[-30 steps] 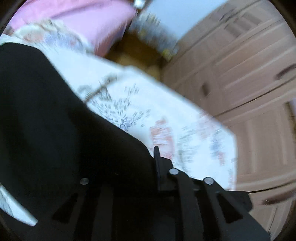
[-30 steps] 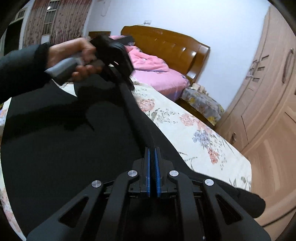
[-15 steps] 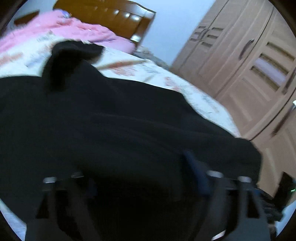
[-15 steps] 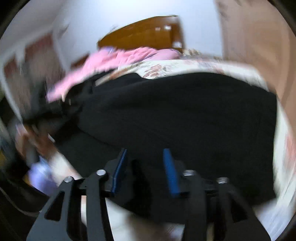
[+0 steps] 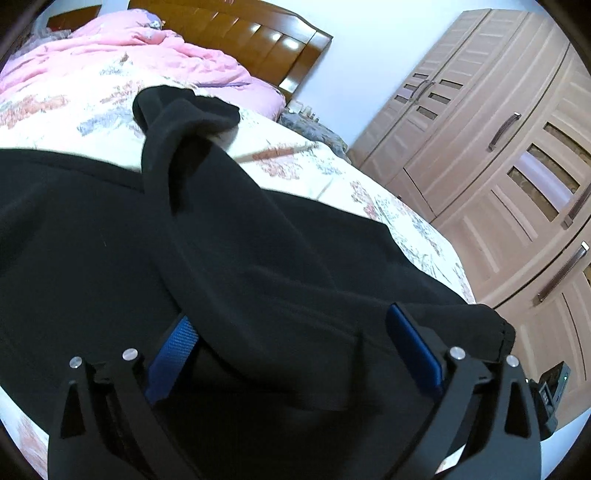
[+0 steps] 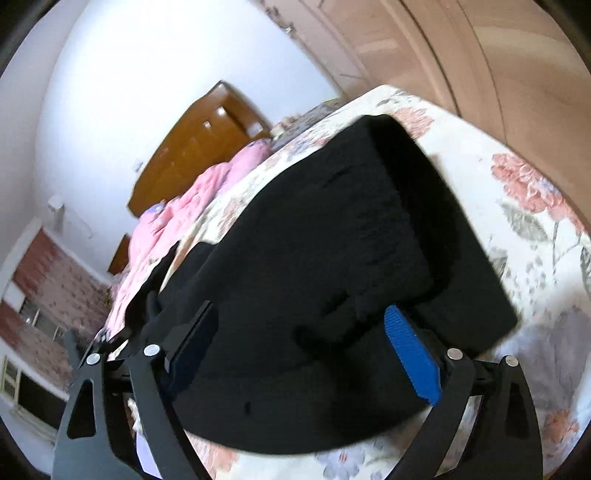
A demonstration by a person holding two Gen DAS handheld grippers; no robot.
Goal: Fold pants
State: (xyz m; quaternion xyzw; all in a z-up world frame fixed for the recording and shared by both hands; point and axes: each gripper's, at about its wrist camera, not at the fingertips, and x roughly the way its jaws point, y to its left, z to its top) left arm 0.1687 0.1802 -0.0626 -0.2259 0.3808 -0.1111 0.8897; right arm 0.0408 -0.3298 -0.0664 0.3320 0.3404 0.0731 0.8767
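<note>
Black pants [image 5: 258, 258] lie spread on the floral bed sheet [image 5: 74, 107]. One leg is thrown over the rest, and its cuff [image 5: 184, 107] points toward the headboard. My left gripper [image 5: 291, 347] hovers low over the near edge of the cloth. Its jaws are opening wide, with loose fabric in the gap and the blue pads [image 5: 413, 347] not pressing on it. In the tilted right wrist view, the pants [image 6: 314, 240] show a ribbed band. My right gripper [image 6: 301, 343] is also opening over them, with cloth between its pads [image 6: 410, 354] but not gripped.
A pink quilt [image 5: 129, 48] is bunched at the head of the bed, in front of a wooden headboard [image 5: 251, 33]. A tall wooden wardrobe [image 5: 498, 147] stands close along the right side. Bare floral sheet [image 6: 517, 206] shows beside the pants.
Both grippers were shut on the black fabric and holding it up. Both have opened and let it go, and the pants now lie on the bed. The right view has rolled sideways.
</note>
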